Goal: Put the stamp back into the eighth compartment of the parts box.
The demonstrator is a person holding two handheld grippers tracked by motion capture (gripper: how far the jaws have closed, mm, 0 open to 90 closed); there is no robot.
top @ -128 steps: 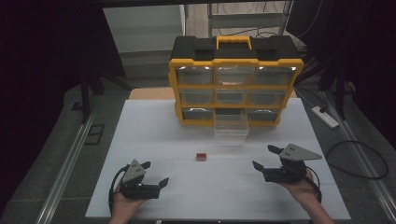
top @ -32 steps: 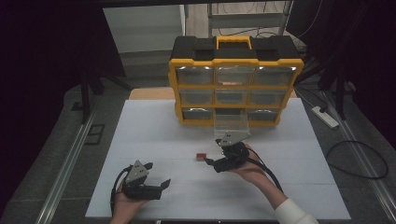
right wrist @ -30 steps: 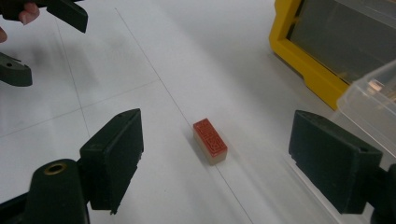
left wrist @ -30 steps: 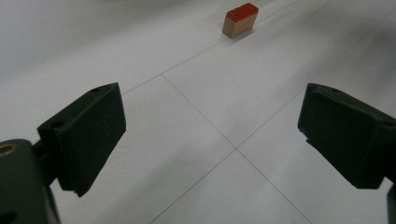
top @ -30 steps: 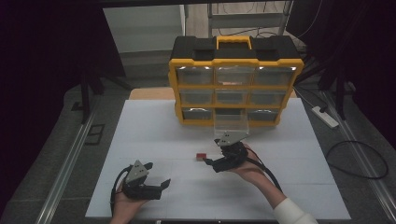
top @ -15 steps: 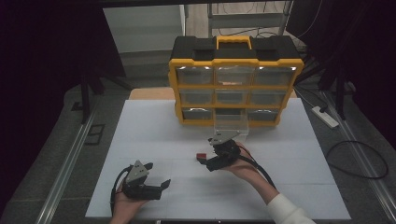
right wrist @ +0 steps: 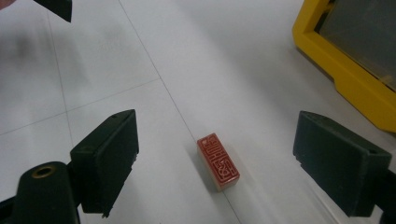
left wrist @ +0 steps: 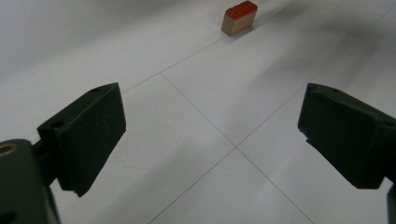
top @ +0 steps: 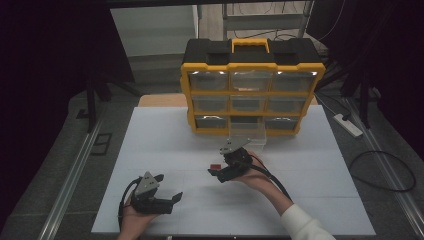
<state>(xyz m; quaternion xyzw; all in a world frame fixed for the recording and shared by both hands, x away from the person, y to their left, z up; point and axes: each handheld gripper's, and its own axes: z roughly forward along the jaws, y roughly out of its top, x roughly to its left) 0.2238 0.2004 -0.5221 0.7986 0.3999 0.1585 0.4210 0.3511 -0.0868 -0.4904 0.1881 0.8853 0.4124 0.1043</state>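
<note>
A small block with a red carved top and tan sides [right wrist: 218,162] lies flat on the white table [top: 150,140]. My right gripper [right wrist: 217,133] hovers just over it, jaws open and just widened further; the block lies between them, untouched. From above, the right gripper [top: 216,174] sits at the table's middle with the red block [top: 215,166] at its tip. My left gripper [top: 169,188] rests near the front left edge, open and holding nothing. Its own camera shows the left gripper [left wrist: 210,121] with the block [left wrist: 239,17] far ahead.
A yellow and black drawer organizer [top: 252,90] stands at the back of the table. Its bottom middle clear drawer [top: 247,134] is pulled out toward me. The yellow frame [right wrist: 345,70] lies close to the right of the block. A power strip [top: 348,125] lies off the table's right.
My right gripper came from the right side of the table to the middle, then edged left and lower over the red block. The left gripper kept still.
</note>
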